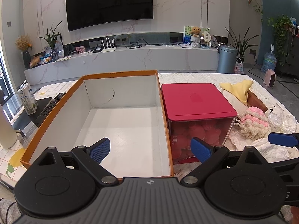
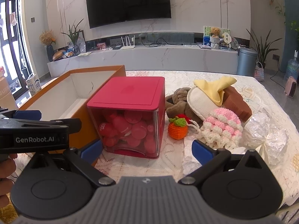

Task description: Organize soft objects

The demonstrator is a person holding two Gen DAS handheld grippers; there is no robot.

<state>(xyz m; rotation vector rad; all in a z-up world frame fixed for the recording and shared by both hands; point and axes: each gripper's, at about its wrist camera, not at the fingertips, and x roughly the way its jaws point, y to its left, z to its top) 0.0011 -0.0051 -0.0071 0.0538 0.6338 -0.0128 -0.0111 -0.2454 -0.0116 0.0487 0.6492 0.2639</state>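
Observation:
An empty orange box with a white inside [image 1: 121, 130] stands at the left; it also shows in the right wrist view [image 2: 61, 91]. A red-lidded clear cube [image 1: 196, 104] [image 2: 130, 112] holds red round pieces. Right of it lies a soft pile: pink-white crochet jellyfish [image 2: 222, 127] [image 1: 254, 119], orange crochet fruit [image 2: 177, 128], brown plush [image 2: 177, 102], white pad [image 2: 201, 102], yellow cloth [image 2: 214, 87] [image 1: 237, 89]. My left gripper [image 1: 150, 150] is open and empty over the box's near edge. My right gripper [image 2: 147, 152] is open and empty before the cube.
Crumpled white paper and plastic [image 2: 269, 138] lie at the pile's right. A milk carton [image 1: 28, 99] and a remote [image 1: 50, 106] sit left of the box. A lace cloth [image 2: 186, 74] covers the table. A TV wall and shelf stand behind.

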